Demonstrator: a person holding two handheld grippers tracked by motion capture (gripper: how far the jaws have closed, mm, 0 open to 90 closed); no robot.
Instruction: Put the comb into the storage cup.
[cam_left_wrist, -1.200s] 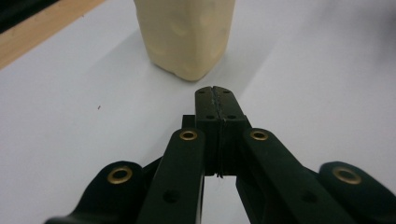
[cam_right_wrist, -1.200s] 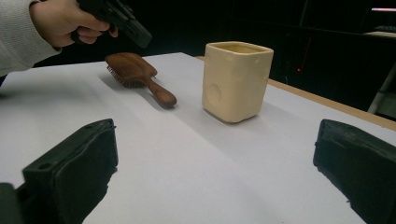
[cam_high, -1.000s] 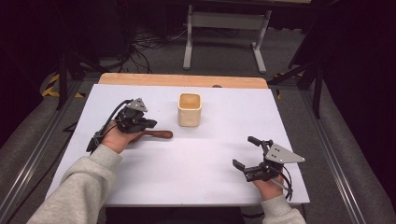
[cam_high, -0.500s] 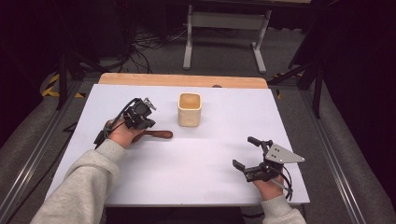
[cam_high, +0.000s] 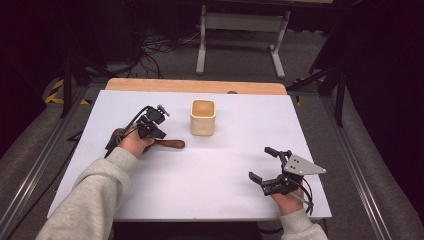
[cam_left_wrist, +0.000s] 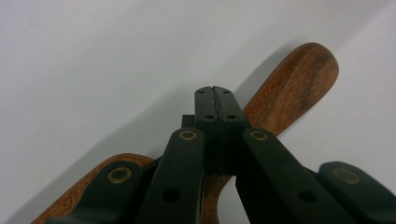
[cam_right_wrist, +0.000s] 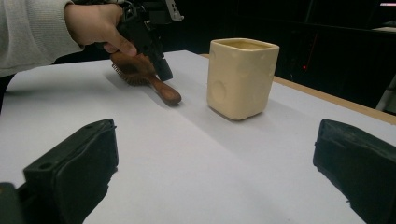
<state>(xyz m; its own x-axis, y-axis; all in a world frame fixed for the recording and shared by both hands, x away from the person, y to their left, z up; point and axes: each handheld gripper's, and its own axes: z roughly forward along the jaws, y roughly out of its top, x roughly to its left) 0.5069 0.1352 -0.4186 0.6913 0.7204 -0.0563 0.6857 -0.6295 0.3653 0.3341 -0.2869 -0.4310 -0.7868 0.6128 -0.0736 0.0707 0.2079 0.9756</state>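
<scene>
A brown wooden hairbrush (cam_high: 170, 144) lies on the white table (cam_high: 220, 165), left of centre, with its handle pointing right. My left gripper (cam_high: 158, 136) points down at that handle, its jaws pressed together with nothing between them. In the left gripper view the closed tips (cam_left_wrist: 215, 95) hover right over the handle (cam_left_wrist: 299, 84); I cannot tell whether they touch it. From the right gripper view the left gripper (cam_right_wrist: 163, 72) meets the brush (cam_right_wrist: 154, 86) by its neck. My right gripper (cam_high: 261, 163) rests near the front right, jaws wide apart and empty (cam_right_wrist: 215, 156).
A cream square cup (cam_high: 203, 117) stands upright behind the brush, near the table's middle (cam_right_wrist: 240, 77). A wooden strip (cam_high: 195, 86) runs along the far edge. Dark floor, cables and a metal stand lie beyond.
My left hand has shifted slightly to the right and sunk toward the brush handle. The right gripper, cup and brush have stayed put.
</scene>
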